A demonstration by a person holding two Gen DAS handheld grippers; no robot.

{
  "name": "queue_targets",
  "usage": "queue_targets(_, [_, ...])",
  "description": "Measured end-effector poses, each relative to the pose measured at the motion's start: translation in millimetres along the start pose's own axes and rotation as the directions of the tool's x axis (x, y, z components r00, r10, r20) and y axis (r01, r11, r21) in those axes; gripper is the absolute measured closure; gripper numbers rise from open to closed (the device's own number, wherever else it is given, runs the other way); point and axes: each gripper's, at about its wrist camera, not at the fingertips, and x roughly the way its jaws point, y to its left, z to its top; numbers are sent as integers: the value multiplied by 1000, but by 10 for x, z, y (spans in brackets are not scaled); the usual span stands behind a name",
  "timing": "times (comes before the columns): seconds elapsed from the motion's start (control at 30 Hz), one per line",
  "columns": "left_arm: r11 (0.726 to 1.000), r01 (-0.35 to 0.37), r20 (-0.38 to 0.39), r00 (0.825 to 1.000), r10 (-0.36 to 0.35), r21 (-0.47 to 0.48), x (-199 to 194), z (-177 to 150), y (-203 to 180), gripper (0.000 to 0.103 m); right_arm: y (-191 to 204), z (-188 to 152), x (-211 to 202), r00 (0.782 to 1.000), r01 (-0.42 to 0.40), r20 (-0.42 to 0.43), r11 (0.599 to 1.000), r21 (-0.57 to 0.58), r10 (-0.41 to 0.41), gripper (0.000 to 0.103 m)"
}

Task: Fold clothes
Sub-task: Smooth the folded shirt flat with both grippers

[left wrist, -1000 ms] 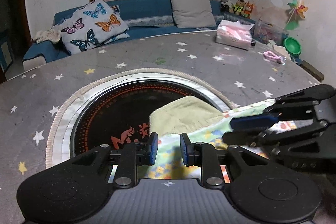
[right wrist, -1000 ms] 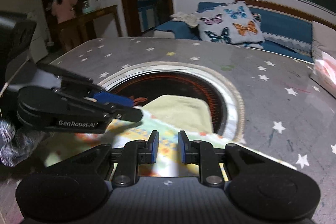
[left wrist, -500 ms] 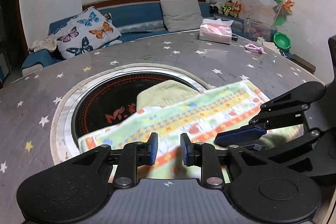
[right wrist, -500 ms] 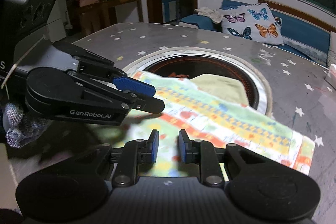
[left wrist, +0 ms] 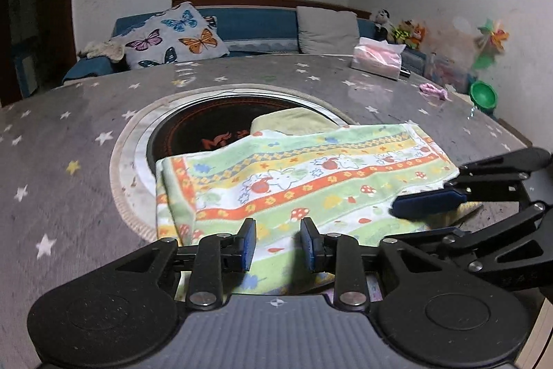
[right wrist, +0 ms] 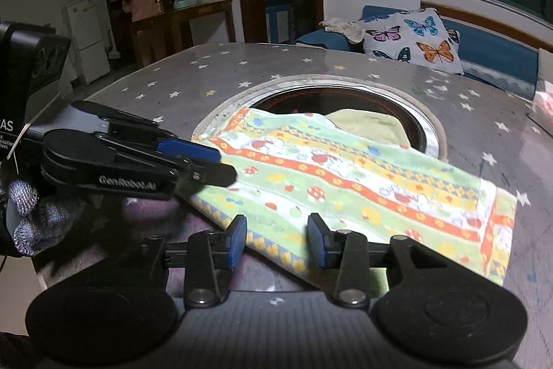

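Note:
A colourful patterned cloth (left wrist: 304, 182) with mushrooms and flowers lies spread flat on the star-patterned table, partly over the round black inset; it also shows in the right wrist view (right wrist: 345, 175). A pale yellow-green cloth (left wrist: 293, 123) lies in the inset behind it. My left gripper (left wrist: 278, 242) is open over the cloth's near edge, holding nothing. My right gripper (right wrist: 276, 241) is open over the near edge too. In the left wrist view the right gripper (left wrist: 428, 201) sits at the cloth's right end; in the right wrist view the left gripper (right wrist: 204, 158) is at its left end.
The round black inset (left wrist: 207, 130) with a pale rim sits mid-table. A pink tissue pack (left wrist: 376, 61), a pink item (left wrist: 432, 89) and a green bowl (left wrist: 483, 95) are at the far right. A sofa with a butterfly pillow (left wrist: 172, 38) lies behind. A person (right wrist: 141, 12) stands in the back room.
The cloth was lifted and pulled toward me, then laid out flat. Both grippers, narrower before, have opened wider and let go of it.

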Motion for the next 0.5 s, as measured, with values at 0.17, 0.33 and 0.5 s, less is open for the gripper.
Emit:
queue_targets(0.17, [1000,-9,4,1000,9,-20,-49,-22,55,71,-144,-78,-146,1000,13,15,998,57,-14,64])
queue_targets(0.33, [999,-16,5,1000,16,-32,-78,-48,86,71,-287,-167,-254,999,45,8,992,116,-46,64])
queue_targets(0.5, [999,-21,7,1000,21,-46,-100,-72,123,71,-450,-321,-361,995,97,-26,981,168,-94,64])
